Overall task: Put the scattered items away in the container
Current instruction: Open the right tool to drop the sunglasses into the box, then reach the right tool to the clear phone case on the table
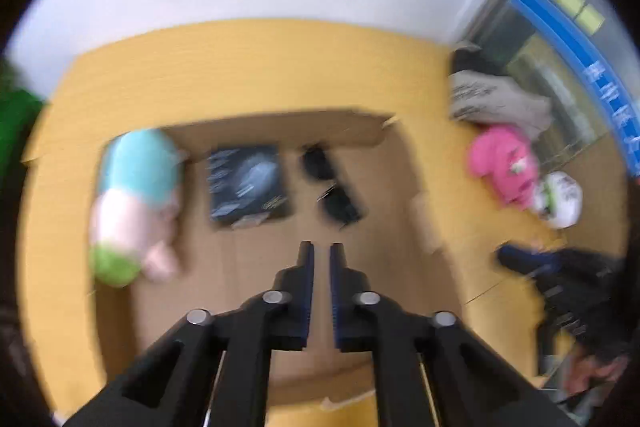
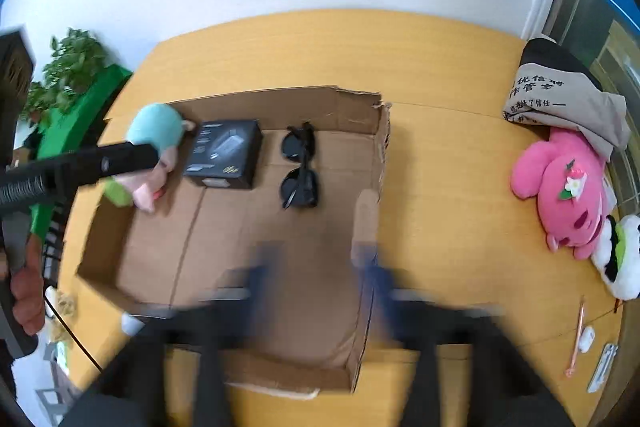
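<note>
Both grippers, left [image 1: 322, 247] and right [image 2: 316, 259], hover closed and empty above the cardboard box [image 2: 356, 107], which holds sunglasses [image 2: 300, 167], a black carton [image 2: 224, 153] and a pastel plush [image 2: 154, 131].

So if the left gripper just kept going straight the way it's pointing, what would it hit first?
Probably the bare floor of the cardboard box, just short of the sunglasses. The left gripper is shut and empty; blur makes depth uncertain.

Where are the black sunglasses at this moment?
The black sunglasses lie folded on the floor of the cardboard box, toward its far wall, just right of the black carton.
</note>
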Available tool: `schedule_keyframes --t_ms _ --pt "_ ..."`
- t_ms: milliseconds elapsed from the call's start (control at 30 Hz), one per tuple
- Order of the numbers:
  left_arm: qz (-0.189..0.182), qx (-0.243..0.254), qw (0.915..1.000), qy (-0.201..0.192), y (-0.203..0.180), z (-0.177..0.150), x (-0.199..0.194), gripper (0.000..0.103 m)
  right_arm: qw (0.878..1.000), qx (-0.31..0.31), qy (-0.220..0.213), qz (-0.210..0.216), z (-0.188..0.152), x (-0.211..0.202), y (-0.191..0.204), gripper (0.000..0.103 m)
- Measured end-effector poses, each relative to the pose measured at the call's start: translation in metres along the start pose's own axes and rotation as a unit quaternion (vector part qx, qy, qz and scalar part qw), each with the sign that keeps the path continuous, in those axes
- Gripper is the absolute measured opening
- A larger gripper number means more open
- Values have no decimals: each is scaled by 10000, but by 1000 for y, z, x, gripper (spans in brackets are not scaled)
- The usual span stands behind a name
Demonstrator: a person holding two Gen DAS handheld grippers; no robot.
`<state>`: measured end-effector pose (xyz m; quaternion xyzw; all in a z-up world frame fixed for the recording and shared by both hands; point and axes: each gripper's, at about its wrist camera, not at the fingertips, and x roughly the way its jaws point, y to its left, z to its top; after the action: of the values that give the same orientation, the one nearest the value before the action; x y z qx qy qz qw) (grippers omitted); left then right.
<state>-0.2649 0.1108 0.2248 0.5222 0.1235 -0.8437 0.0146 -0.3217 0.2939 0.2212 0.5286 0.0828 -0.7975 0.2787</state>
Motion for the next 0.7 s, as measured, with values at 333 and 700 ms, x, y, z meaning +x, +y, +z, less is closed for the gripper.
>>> schedule_keyframes --t_ms 333,700 --pt "85 -602 9975 -353 3 -57 -46 80 9992 -5 -323 255 -47 -66 7 101" --pt "-351 -960 9941 361 30 -147 -21 80 9961 422 755 167 -133 -7 -28 101"
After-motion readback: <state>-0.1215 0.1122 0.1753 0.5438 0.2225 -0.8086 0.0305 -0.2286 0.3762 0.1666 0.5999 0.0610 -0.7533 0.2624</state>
